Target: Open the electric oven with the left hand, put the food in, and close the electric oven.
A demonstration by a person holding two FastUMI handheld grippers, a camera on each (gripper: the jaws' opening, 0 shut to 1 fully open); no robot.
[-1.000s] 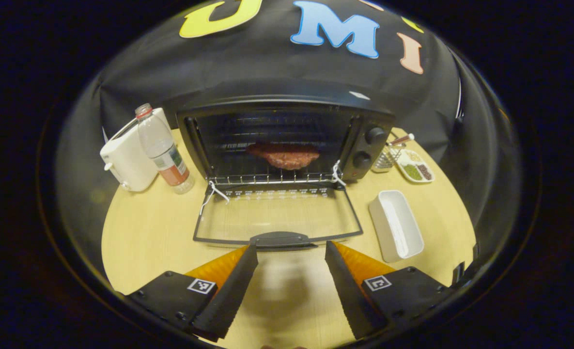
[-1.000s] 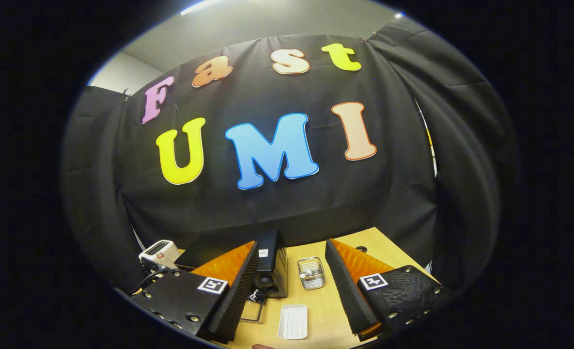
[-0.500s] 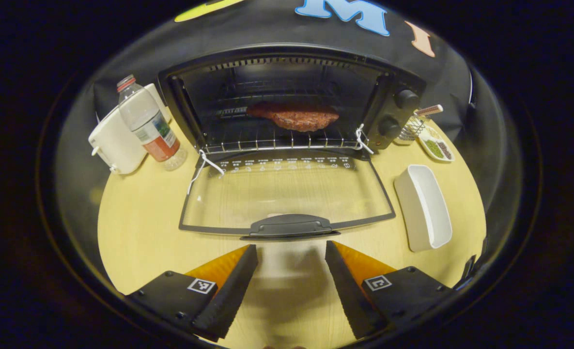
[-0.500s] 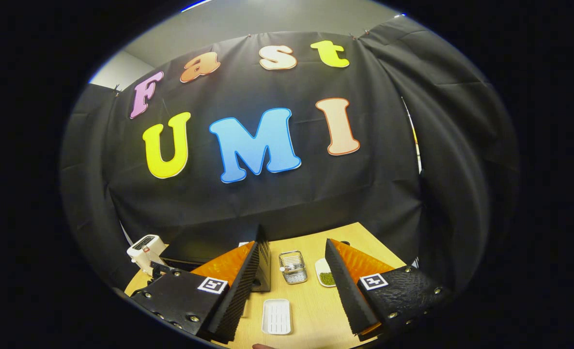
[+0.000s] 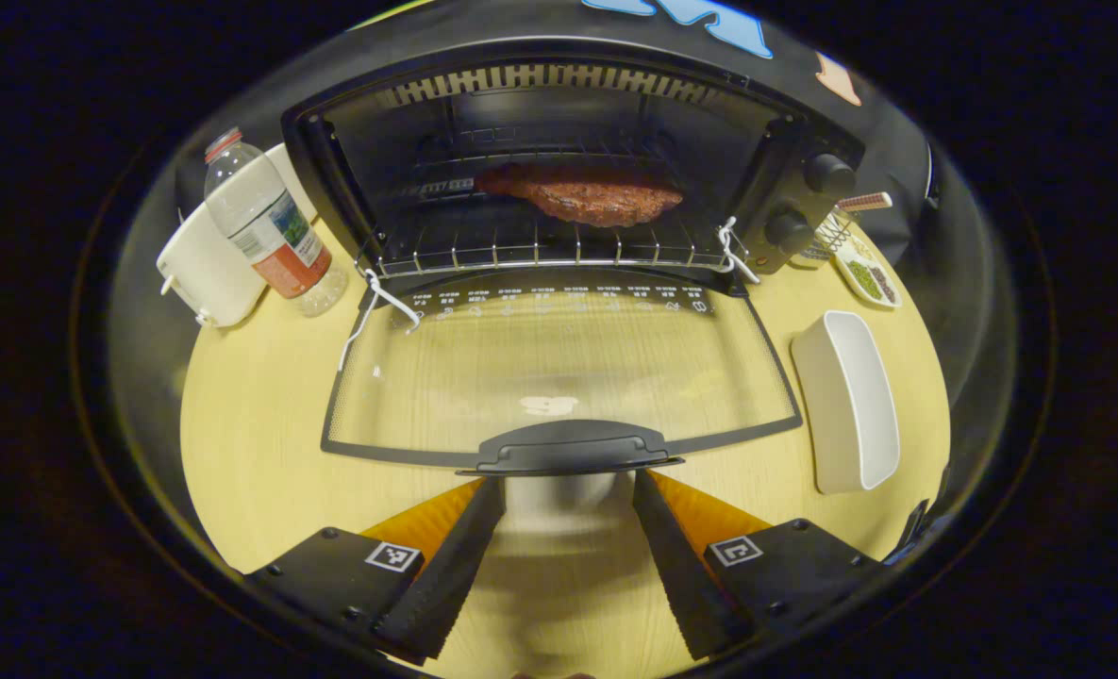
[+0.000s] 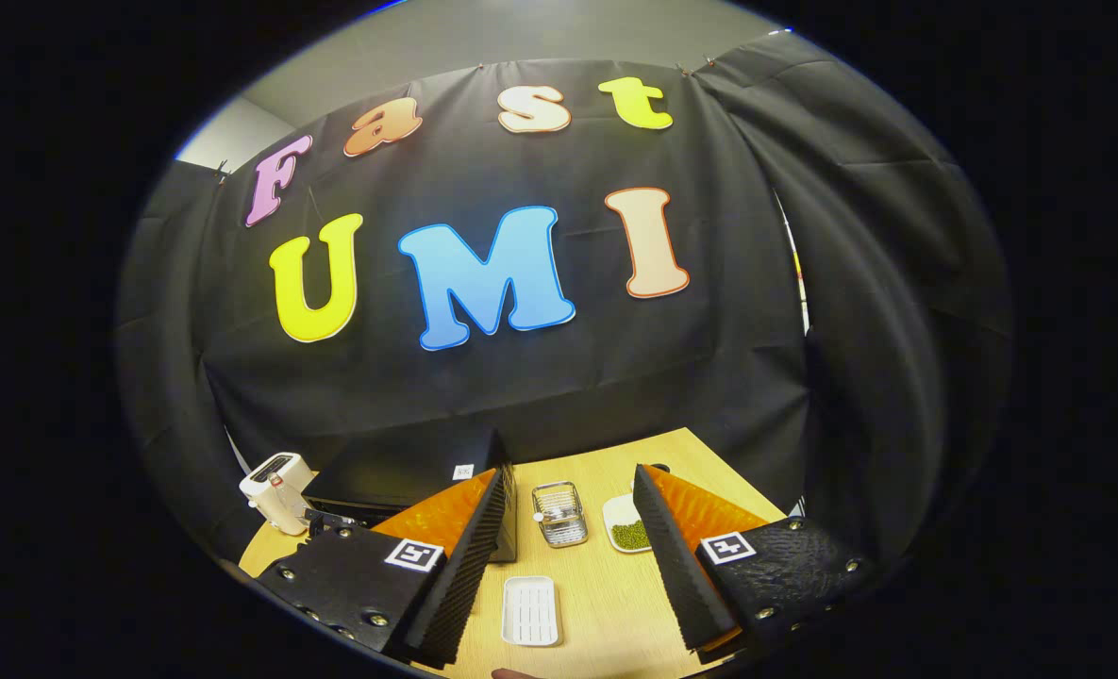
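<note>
My left gripper (image 5: 568,528) has its jaws wide apart with nothing between them. They sit low over the desk (image 5: 257,443), just in front of the door handle (image 5: 573,447). The tips are close to the handle, but I cannot tell if they touch it.

The oven door (image 5: 559,363) lies flat and open. It is glass, with a row of small white marks along its far edge. They are too small for me to read. Past the door is the electric oven (image 5: 568,141), wide open. The food (image 5: 582,193), a brown piece of meat, lies on the wire rack (image 5: 540,250) inside. Two round knobs (image 5: 809,203) sit on the oven's right side.

A white tray (image 5: 846,401) lies on the desk right of the door. A plastic bottle (image 5: 266,226) stands left of the oven, next to a white toaster (image 5: 205,273). I do not read the bottle's label.

My right gripper (image 6: 568,556) is held up high, its jaws wide apart and holding nothing. Far below I see a small wire basket (image 6: 559,514) and a dish of green beans (image 6: 626,528).
</note>
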